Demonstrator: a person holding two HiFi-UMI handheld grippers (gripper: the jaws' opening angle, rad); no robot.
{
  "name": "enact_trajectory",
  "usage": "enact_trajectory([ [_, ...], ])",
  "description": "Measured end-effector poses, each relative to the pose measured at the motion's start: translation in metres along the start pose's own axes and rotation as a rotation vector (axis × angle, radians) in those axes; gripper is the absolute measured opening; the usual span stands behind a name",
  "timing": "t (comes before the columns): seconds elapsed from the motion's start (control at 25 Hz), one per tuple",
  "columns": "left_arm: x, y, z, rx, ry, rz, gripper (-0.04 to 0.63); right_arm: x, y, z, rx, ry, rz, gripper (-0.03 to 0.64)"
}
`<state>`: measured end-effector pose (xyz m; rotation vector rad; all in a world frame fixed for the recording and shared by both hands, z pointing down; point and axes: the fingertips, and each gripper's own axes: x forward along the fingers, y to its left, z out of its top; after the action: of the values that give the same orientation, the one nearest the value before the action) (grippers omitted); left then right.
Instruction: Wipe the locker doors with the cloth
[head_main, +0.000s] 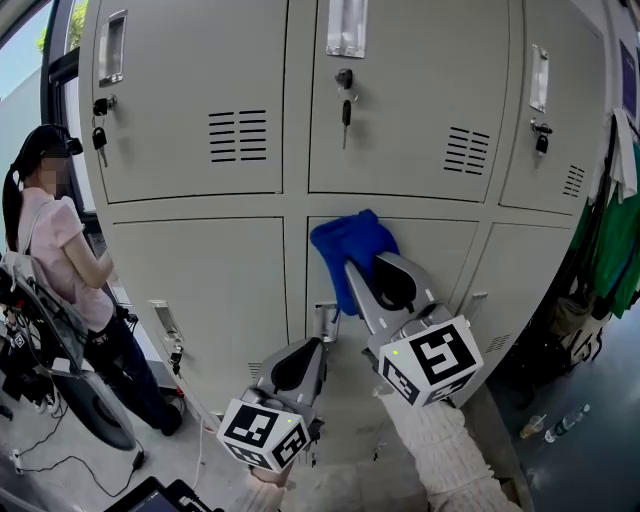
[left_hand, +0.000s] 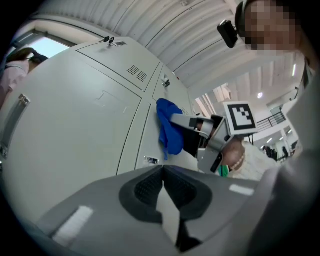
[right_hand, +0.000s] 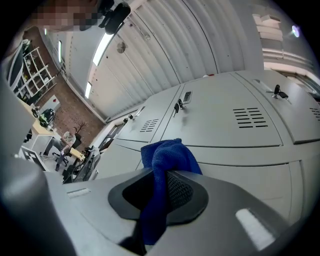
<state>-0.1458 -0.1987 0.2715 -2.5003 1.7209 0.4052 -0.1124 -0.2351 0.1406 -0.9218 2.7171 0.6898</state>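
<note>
Right tool (head_main: 356, 275) pinched the cloth (head_main: 348, 240) against the locker door (head_main: 440, 250), left tool (head_main: 320, 345) pressed together empty; the handle (head_main: 326, 322) at six o'clock might have snagged it loose.

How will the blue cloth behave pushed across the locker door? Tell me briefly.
Probably floppy: the blue cloth bunches and droops at the right gripper, whose jaws are shut on it. Likely light, since that pinch alone holds it up. Its nubby weave should drag on the locker door rather than slip.
</note>
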Motion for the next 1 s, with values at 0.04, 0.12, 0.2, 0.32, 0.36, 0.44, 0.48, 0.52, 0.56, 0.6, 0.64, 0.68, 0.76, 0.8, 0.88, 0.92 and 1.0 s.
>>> enact_trajectory([
  [0.04,0.000,0.001,0.000,-0.001,-0.001,0.000,0.000,0.003,-0.001,-0.002,0.001,0.008,0.000,0.057],
  [0.12,0.001,0.003,0.000,0.001,0.001,-0.001,0.000,0.007,-0.001,-0.005,0.000,0.013,-0.001,0.058],
  [0.2,0.002,0.004,-0.002,0.002,0.004,-0.002,0.000,0.008,-0.001,-0.006,0.001,0.007,-0.004,0.057],
  [0.32,0.000,0.005,-0.005,-0.001,0.012,0.000,0.000,0.008,-0.001,-0.009,0.011,0.000,-0.003,0.057],
  [0.36,-0.001,0.005,-0.006,-0.001,0.014,0.003,0.000,0.007,0.000,-0.010,0.016,-0.001,-0.003,0.057],
  [0.44,-0.002,0.007,-0.008,0.004,0.021,0.011,0.000,0.006,0.001,-0.015,0.027,-0.001,-0.005,0.058],
  [0.48,-0.003,0.009,-0.010,0.007,0.027,0.016,0.000,0.005,0.002,-0.018,0.033,0.000,-0.006,0.057],
  [0.52,-0.004,0.010,-0.012,0.007,0.033,0.020,0.000,0.003,0.004,-0.022,0.039,0.003,-0.006,0.058],
  [0.56,-0.005,0.011,-0.014,0.004,0.038,0.024,0.000,0.002,0.005,-0.026,0.045,0.008,-0.007,0.058],
  [0.6,-0.006,0.013,-0.016,-0.001,0.043,0.028,0.000,0.000,0.007,-0.031,0.051,0.015,-0.006,0.057],
  [0.64,-0.007,0.013,-0.019,-0.005,0.047,0.031,0.000,-0.002,0.009,-0.036,0.057,0.025,-0.005,0.057],
  [0.68,-0.008,0.014,-0.021,-0.009,0.052,0.035,0.000,-0.004,0.011,-0.042,0.065,0.036,-0.004,0.058],
  [0.76,-0.009,0.014,-0.027,-0.022,0.063,0.040,0.000,-0.008,0.015,-0.054,0.084,0.060,-0.002,0.058],
  [0.8,-0.010,0.014,-0.030,-0.029,0.069,0.042,0.000,-0.011,0.017,-0.060,0.095,0.071,-0.002,0.057],
  [0.88,-0.011,0.014,-0.036,-0.043,0.082,0.045,0.000,-0.015,0.021,-0.073,0.114,0.094,-0.001,0.058],
  [0.92,-0.011,0.014,-0.040,-0.048,0.089,0.046,0.000,-0.018,0.024,-0.080,0.123,0.106,0.000,0.058],
  [1.0,-0.012,0.014,-0.047,-0.056,0.103,0.049,0.000,-0.022,0.029,-0.094,0.142,0.131,0.004,0.058],
])
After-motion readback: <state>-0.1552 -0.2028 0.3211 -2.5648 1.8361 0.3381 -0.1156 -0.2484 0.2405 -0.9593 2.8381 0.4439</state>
